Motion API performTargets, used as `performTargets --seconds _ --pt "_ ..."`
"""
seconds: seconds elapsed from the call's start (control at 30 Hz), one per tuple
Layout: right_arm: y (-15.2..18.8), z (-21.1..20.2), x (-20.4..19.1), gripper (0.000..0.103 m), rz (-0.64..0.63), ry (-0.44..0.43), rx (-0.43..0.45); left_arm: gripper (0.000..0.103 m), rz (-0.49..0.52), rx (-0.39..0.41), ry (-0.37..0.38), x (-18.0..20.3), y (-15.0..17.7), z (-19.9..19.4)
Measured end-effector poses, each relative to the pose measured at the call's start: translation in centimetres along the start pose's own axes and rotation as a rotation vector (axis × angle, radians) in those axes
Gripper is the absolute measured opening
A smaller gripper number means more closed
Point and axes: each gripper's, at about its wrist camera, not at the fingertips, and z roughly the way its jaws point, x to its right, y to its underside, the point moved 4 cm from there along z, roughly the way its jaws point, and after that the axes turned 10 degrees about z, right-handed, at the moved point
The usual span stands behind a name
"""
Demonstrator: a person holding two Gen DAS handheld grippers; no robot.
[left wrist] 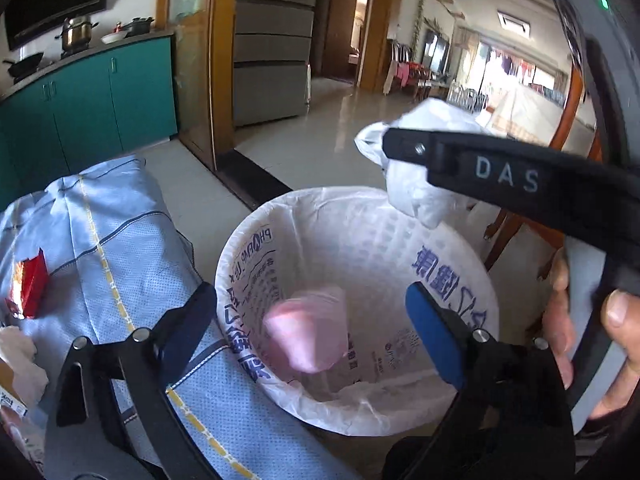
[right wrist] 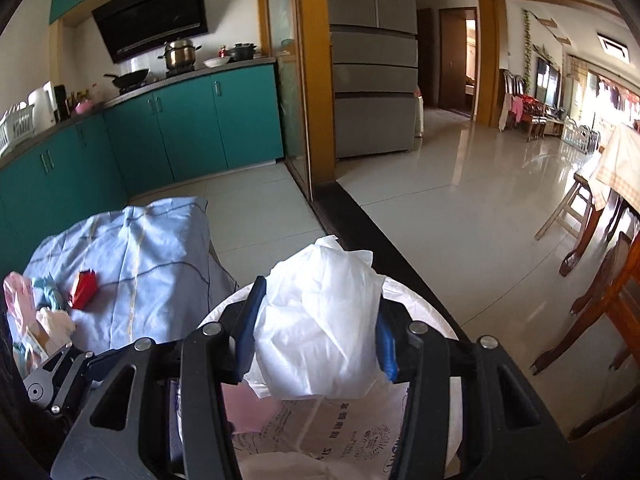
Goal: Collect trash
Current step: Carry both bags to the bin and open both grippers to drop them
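Observation:
A round bin (left wrist: 240, 264) lined with a printed white bag stands on the floor below both grippers. In the left wrist view my left gripper (left wrist: 310, 294) hangs open over the bin's mouth. A blurred pink plastic piece (left wrist: 308, 332) shows inside the bin between the wide jaws, and neither pad touches it. My right gripper (right wrist: 316, 336) is shut on a crumpled white plastic bag (right wrist: 320, 312) and holds it over the bin's (right wrist: 420, 420) rim. From the left wrist view the same white bag (left wrist: 408, 184) bulges past one of the right gripper's black fingers (left wrist: 480, 172).
A pale blue cloth (left wrist: 120, 240) covers a surface left of the bin. A red packet (right wrist: 84, 288) and other scraps (right wrist: 48, 320) lie on it. Carved wooden table legs (right wrist: 580, 304) stand at the right. Teal cabinets (right wrist: 180, 128) and a fridge (right wrist: 372, 80) lie beyond the tiled floor.

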Motion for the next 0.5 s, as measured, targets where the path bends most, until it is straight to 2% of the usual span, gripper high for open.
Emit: performTargets --seconds 0.13,0.37,0.43,0.5 --pt "0.5 0.7 -0.1 0.048 -0.008 0.01 -0.027 0.095 0.026 -0.007 -0.093 -1.1 0.7 -0.4" --pt "1.5 2.1 -0.3 0.05 -0.026 0.078 -0.073 0.097 -0.041 0.072 -0.281 -5.4 0.6 -5.0" --pt "1.7 2.4 0.0 0.061 -0.008 0.086 -0.08 0.098 -0.064 0.087 -0.326 -6.4 0.6 -6.2" --pt "1.6 2.2 0.3 0.078 0.018 0.08 -0.064 0.098 -0.095 0.098 -0.348 -7.5 0.5 -6.9"
